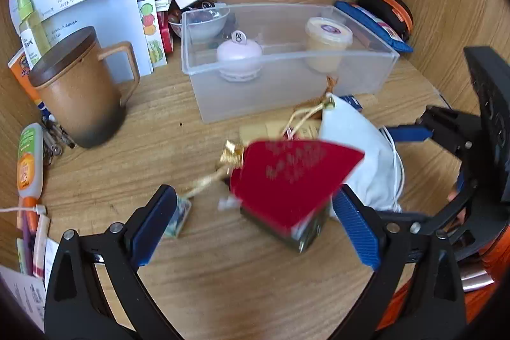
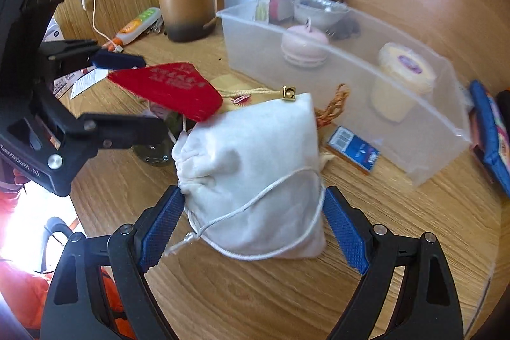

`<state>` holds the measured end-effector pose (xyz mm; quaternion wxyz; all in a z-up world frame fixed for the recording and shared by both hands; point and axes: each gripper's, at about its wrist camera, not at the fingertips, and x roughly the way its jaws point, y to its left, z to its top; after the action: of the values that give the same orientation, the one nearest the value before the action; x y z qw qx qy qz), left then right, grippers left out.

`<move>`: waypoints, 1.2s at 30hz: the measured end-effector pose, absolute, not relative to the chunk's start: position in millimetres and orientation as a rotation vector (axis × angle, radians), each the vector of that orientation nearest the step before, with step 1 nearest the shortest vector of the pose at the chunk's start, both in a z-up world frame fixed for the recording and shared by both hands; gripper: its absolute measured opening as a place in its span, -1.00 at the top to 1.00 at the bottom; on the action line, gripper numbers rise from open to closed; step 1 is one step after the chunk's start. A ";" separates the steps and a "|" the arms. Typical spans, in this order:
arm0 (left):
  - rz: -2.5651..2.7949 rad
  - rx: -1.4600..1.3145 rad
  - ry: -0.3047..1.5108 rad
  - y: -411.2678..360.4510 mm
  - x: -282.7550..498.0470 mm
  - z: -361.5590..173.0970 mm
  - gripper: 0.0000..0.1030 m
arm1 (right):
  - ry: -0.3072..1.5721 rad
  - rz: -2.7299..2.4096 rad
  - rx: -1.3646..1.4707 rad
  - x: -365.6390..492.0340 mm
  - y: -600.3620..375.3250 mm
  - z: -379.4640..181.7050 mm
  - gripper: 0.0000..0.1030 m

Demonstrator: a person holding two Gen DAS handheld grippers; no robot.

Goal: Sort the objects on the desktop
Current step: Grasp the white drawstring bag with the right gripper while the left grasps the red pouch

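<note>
Inside clear bin [image 1: 287,91]: 2 jars [image 1: 239,54].

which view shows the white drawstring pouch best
The right wrist view: the white drawstring pouch fills the centre, whole, cord and gathered neck visible. The left wrist view shows only part of it, behind the red card.

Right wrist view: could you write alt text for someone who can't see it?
An open right gripper straddles a white drawstring pouch on a wooden desk. Behind it stands a clear plastic bin; the left gripper reaches in beside a red card.
</note>
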<state>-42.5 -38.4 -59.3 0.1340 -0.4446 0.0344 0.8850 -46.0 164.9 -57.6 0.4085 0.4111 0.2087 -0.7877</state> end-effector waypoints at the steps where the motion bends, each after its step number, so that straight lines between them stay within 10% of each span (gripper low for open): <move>1: 2.563 -1.288 0.097 -38.8 -45.7 -59.1 -0.93 | 0.518 -1.974 1.046 -48.7 163.1 -58.9 -0.68; 14: 2.593 -1.231 0.093 -45.1 -75.8 -60.6 -0.90 | 0.473 -1.935 1.091 -63.0 142.3 -74.2 -0.73; 26: 2.568 -1.255 0.060 -50.8 -89.7 -72.4 0.18 | 0.373 -1.994 1.066 -65.1 158.0 -67.4 0.01; 36: 2.593 -1.185 0.014 -55.9 -80.0 -62.7 0.37 | 0.355 -2.072 1.010 -61.1 177.3 -47.4 0.17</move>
<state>-80.0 -55.9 -62.7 0.1446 -0.4112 0.0050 0.9000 -61.1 177.3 -47.4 0.3938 0.3980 0.1399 -0.8167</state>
